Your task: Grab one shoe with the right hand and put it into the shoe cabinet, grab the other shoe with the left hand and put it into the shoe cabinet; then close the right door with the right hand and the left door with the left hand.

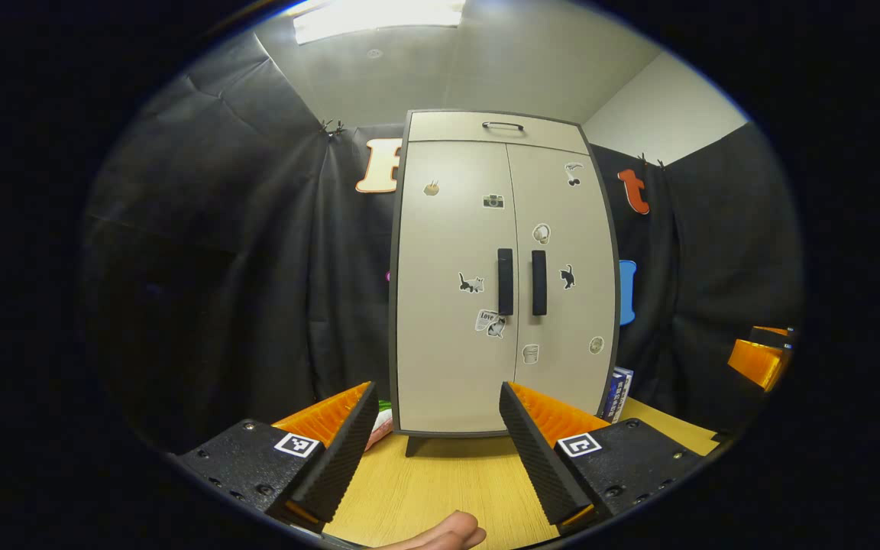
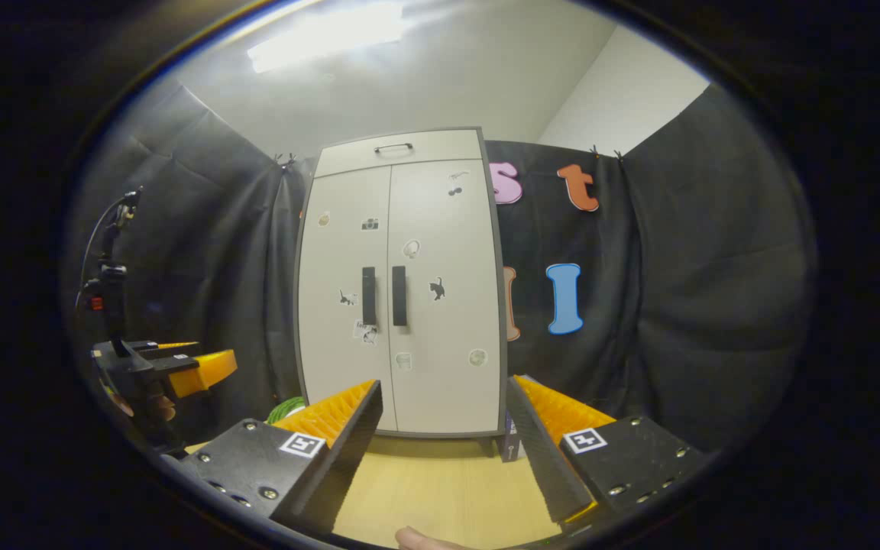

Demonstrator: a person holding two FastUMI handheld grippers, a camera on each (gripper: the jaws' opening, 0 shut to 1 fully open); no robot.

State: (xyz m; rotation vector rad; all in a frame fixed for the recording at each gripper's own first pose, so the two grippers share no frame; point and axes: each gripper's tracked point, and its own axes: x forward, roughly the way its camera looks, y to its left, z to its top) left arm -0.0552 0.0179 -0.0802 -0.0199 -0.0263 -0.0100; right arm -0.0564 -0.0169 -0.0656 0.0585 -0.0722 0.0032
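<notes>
Fig. legend. Left gripper (image 1: 431, 451): jaws spread wide, nothing between them, held low over the pale wood-grain desk (image 1: 440, 481). Right gripper (image 2: 448, 451): jaws likewise parted and empty, above the same desk. A fingertip (image 1: 448, 531) of the person shows at the bottom edge of the left gripper view.

Straight ahead in both views stands the tall beige two-door shoe cabinet (image 1: 501, 275) w/ dark frame. Both doors look shut; the two black vertical bar handles (image 1: 522, 282) sit just beside each other at the centre seam. A shallow top drawer (image 1: 497, 130) carries a small black pull.

No shoe can be made out, so presumably both are inside; judged state: task at or near its end.

Doing the step well: if either door sits proud, press flat w/ the matching hand, right on right, left on left, near the handle, and avoid rocking the cabinet.

Writing: small stickers (cats, camera, etc.) dot the doors; one (image 1: 490, 321) below the left-door cat appears to read "Love". Others too small to read.
</notes>
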